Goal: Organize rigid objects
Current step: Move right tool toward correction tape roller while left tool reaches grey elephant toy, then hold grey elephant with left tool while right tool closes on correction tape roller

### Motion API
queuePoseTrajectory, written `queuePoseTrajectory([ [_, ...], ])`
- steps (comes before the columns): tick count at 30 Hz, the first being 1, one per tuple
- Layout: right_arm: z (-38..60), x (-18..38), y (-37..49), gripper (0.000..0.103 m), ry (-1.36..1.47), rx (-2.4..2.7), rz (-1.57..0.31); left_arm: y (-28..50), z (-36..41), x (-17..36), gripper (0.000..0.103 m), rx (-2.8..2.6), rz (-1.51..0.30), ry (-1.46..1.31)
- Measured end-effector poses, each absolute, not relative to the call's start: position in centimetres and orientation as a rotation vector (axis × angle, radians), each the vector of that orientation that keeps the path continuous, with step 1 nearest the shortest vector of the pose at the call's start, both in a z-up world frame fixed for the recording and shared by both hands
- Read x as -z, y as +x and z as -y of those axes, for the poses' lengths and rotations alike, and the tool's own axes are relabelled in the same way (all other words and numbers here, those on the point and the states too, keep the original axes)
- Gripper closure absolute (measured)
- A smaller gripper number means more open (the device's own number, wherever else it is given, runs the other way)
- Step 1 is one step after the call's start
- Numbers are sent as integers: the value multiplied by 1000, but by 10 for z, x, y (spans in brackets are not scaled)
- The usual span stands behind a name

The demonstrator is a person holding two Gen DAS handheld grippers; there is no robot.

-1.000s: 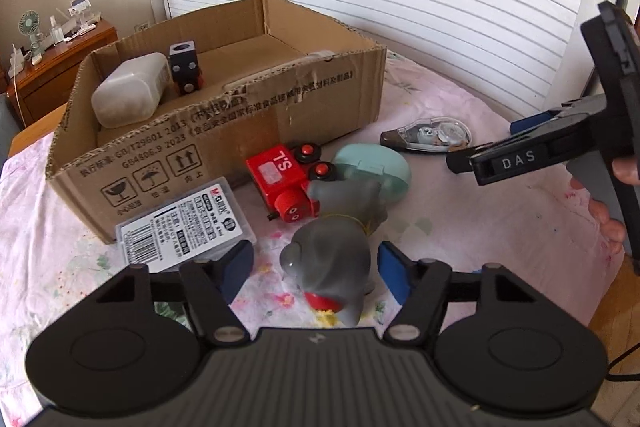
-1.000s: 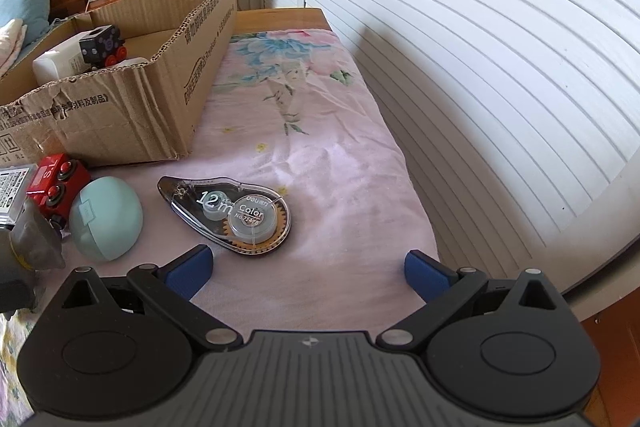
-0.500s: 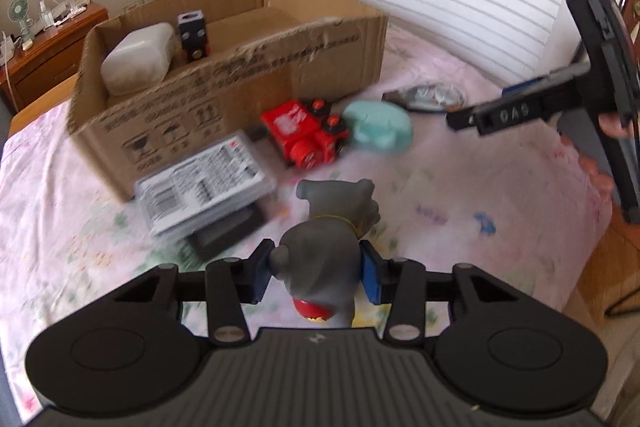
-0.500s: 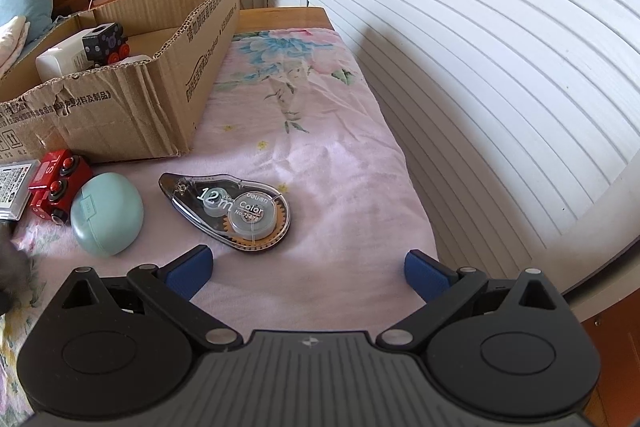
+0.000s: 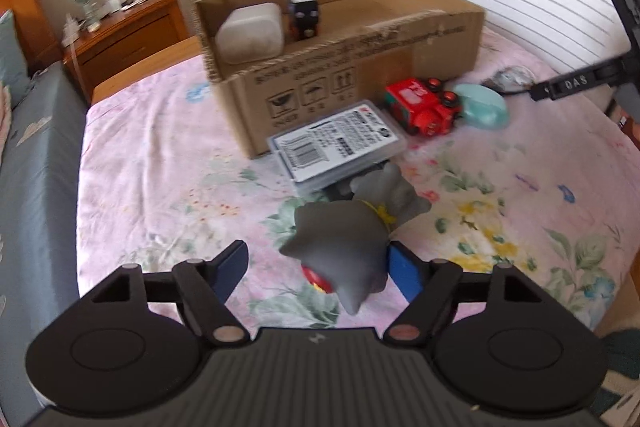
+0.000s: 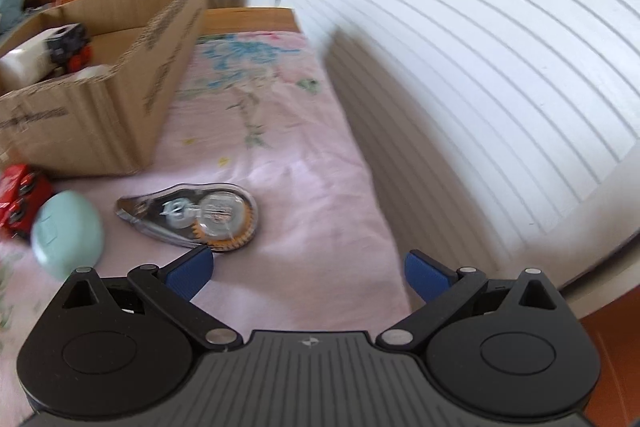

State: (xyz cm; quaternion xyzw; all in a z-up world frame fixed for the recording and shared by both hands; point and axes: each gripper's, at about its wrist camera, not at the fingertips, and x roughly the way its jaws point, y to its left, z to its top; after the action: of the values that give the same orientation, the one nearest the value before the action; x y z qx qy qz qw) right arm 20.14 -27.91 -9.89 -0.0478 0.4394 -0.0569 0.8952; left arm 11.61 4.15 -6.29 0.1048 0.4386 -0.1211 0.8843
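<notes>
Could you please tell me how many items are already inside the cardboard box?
2 clearly: a whitish container at the left end and a black cube toy right beside it. The box's front wall may hide others.

One cardboard box (image 5: 360, 75) holding two things: one white container (image 5: 250, 33) and one black cube toy (image 5: 303, 15). Outside: one red toy train (image 5: 420, 105), one mint case (image 5: 482, 105), one tape dispenser (image 6: 192, 215), one labelled pack (image 5: 336, 143), one grey figurine (image 5: 348, 243).

Grey toy (image 5: 344, 247) between opening jaws
</notes>
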Motion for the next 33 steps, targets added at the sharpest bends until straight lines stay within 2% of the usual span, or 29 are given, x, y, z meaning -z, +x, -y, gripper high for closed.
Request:
queuePoseTrajectory([
  [8, 273, 100, 196, 0, -95, 62, -909, 113, -44, 64, 14, 225, -1007, 47],
  [19, 276, 104, 190, 0, -34, 1, -904, 143, -37, 67, 14, 159, -968, -98],
  [22, 275, 105, 190, 0, -38, -14, -896, 148, -33, 69, 16, 155, -954, -72],
  [25, 274, 103, 189, 0, -33, -35, -883, 145, -32, 71, 29, 138, -946, -46],
  [33, 268, 93, 203, 0, 34, -88, -836, 137, -31, 72, 29, 144, -928, -10],
])
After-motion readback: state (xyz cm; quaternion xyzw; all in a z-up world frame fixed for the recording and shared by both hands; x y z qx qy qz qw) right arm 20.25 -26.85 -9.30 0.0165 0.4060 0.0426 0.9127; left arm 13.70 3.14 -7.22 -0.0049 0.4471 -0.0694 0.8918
